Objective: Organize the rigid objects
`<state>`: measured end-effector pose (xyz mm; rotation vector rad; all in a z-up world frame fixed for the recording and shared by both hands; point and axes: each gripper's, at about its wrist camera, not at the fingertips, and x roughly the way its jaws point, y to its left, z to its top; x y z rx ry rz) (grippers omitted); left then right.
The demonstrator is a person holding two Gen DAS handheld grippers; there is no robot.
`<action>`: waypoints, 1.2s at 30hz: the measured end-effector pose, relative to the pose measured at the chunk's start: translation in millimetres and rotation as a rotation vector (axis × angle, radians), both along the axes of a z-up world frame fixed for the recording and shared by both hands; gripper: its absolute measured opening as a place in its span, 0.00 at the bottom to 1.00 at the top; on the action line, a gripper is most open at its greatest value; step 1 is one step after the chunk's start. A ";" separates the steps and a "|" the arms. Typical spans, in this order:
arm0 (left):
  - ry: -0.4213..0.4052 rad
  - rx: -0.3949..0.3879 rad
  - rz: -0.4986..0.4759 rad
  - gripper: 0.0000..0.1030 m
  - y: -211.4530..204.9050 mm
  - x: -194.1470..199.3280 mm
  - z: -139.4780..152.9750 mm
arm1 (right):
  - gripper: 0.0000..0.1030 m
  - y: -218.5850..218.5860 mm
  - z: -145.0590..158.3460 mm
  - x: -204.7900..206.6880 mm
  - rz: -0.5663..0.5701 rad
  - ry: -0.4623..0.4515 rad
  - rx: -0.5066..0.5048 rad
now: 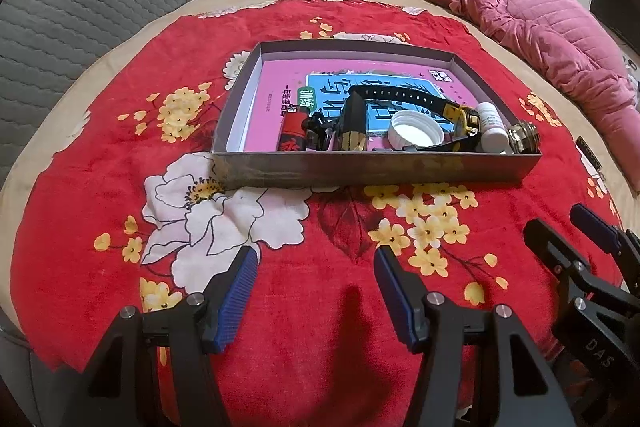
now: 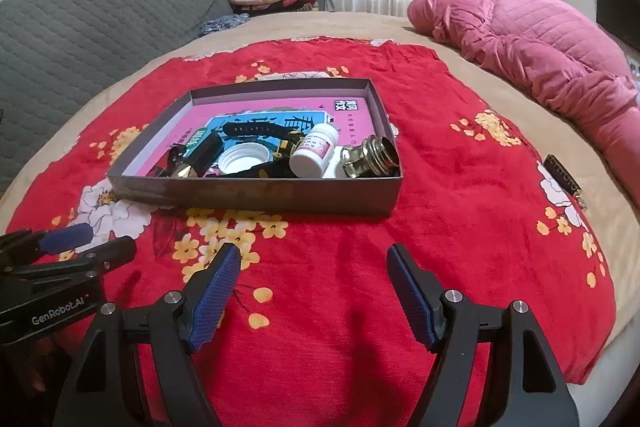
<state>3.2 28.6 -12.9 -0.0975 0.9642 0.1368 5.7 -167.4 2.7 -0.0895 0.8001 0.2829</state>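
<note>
Both grippers hang low over the red blanket (image 2: 460, 187) on the bed, short of the tray (image 1: 376, 169), and each has its jaws apart with nothing between them. The left gripper (image 1: 316, 291) sits just left of the right gripper (image 2: 312, 291), near enough that each shows at the edge of the other's view.

All the rigid things in view already lie inside the tray, crowded along its near wall over a pink book (image 1: 276, 83): a red lighter (image 1: 291, 131), a black watch (image 1: 400, 95), a white cap (image 1: 416, 133) lying open side up, a white bottle (image 2: 314, 149) on its side, and a brass fitting (image 2: 370, 155) in the near right corner. No loose piece shows on the blanket.

The tray lies straight ahead of the left gripper and ahead and to the left of the right gripper, its long axis running left to right across both views. The bottle and brass fitting look nearer the right gripper, the lighter nearer the left. By the look of it the sorting is close to finished, and any further reach would have to clear the near wall first
</note>
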 end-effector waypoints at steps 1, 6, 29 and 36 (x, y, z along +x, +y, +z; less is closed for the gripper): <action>0.000 0.001 0.000 0.58 0.1 0.0 0.1 | 0.74 1.0 0.2 -0.5 0.004 -0.002 -0.003; 0.002 0.000 0.001 0.58 0.4 0.3 -0.4 | 0.74 4.1 0.0 -1.3 0.020 -0.001 -0.012; 0.002 -0.003 0.004 0.58 2.0 -0.3 -0.5 | 0.74 6.0 2.9 -4.0 0.022 -0.021 -0.024; 0.004 -0.001 0.007 0.58 2.3 -0.3 -0.8 | 0.74 5.4 3.0 -3.8 0.022 -0.022 -0.025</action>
